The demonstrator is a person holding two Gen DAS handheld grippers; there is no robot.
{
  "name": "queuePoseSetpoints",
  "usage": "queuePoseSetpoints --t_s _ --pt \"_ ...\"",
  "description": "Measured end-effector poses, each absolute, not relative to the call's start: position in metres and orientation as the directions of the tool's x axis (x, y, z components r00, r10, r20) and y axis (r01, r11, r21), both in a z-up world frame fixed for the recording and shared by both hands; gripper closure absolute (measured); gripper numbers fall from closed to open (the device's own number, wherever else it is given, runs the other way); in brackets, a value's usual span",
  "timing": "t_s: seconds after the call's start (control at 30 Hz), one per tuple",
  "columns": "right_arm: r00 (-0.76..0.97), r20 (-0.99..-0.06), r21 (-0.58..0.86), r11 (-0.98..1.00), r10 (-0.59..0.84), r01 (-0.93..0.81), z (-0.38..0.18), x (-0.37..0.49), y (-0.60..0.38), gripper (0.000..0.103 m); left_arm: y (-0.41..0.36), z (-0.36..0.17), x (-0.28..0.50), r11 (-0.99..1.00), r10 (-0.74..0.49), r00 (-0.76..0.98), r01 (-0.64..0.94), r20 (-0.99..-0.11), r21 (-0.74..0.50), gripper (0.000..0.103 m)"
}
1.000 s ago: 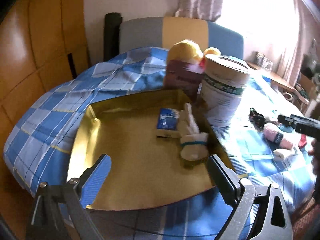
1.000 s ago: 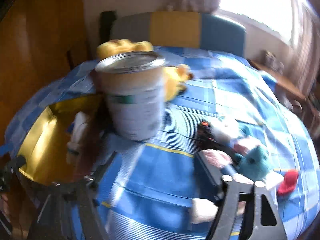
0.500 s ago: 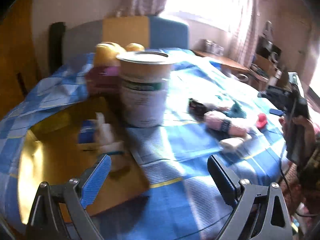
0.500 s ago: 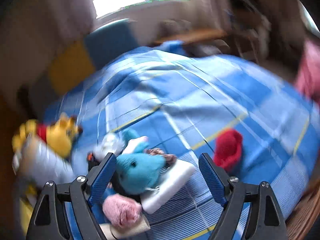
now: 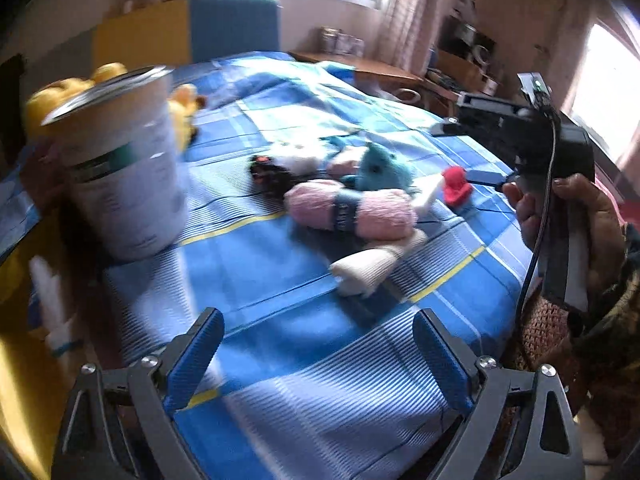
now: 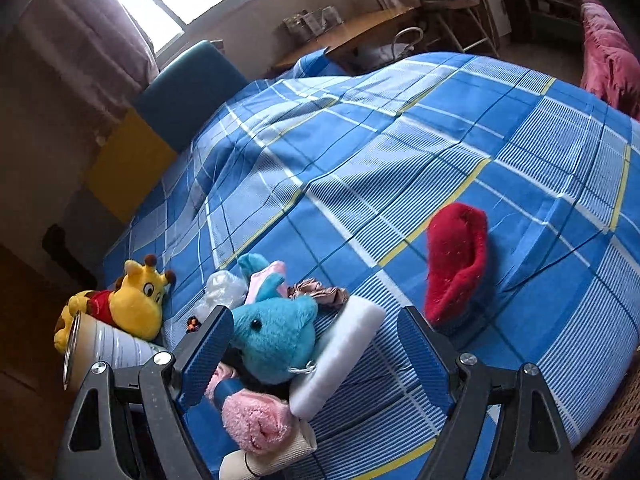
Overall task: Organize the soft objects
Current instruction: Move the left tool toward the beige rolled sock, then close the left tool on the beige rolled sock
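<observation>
A pile of soft things lies on the blue checked bedspread: a pink yarn skein, a blue plush animal, a white foam block, a rolled white sock and a red plush piece. My left gripper hovers short of the pile, its jaws closing with nothing between them. My right gripper stands open just in front of the blue plush and foam block, not touching them. A yellow giraffe plush lies behind the can.
A tall tin can stands left of the pile. The gold tray at the left edge holds a white sock. A person's hand holds the right gripper at the bed's right side. A chair and shelves stand behind.
The left view has swung right, from the gold tray to the pile on the bedspread. The right view swung from the can to the pile and rolled, then held still.
</observation>
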State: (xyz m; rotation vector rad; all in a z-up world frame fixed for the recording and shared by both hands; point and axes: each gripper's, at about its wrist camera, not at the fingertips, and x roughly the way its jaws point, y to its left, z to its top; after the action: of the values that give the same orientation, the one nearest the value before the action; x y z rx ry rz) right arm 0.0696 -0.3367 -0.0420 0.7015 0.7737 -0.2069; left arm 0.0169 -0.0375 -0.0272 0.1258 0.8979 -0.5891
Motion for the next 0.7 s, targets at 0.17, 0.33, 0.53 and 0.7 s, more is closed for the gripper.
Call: queuePoseSetpoints --t_s 0.17,0.33,0.53,0.7 --pt "0.710 -0.698 0.515 0.755 0.094 0.406 -0.043 0.070 -0.336 0.017 -0.076 -0.038 0.038 0.770 -0.478 0.407 0.620 -0.778 -0.149 0.027" --pt "0.709 -0.698 0.517 0.756 0.102 0.401 -0.043 0.072 -0.335 0.017 -0.119 -0.055 0.051 0.699 -0.458 0.347 0.709 -0.818 -0.090 0.039" --pt "0.712 -0.695 0.516 0.760 0.102 0.395 -0.043 0.073 -0.335 0.017 -0.149 -0.076 0.064 0.682 -0.406 0.342 0.730 -0.848 -0.032 0.060" --pt "0.714 -0.693 0.512 0.766 0.101 0.389 -0.043 0.074 -0.335 0.017 -0.133 -0.078 0.061 0.711 -0.437 0.329 0.697 -0.837 -0.097 0.064"
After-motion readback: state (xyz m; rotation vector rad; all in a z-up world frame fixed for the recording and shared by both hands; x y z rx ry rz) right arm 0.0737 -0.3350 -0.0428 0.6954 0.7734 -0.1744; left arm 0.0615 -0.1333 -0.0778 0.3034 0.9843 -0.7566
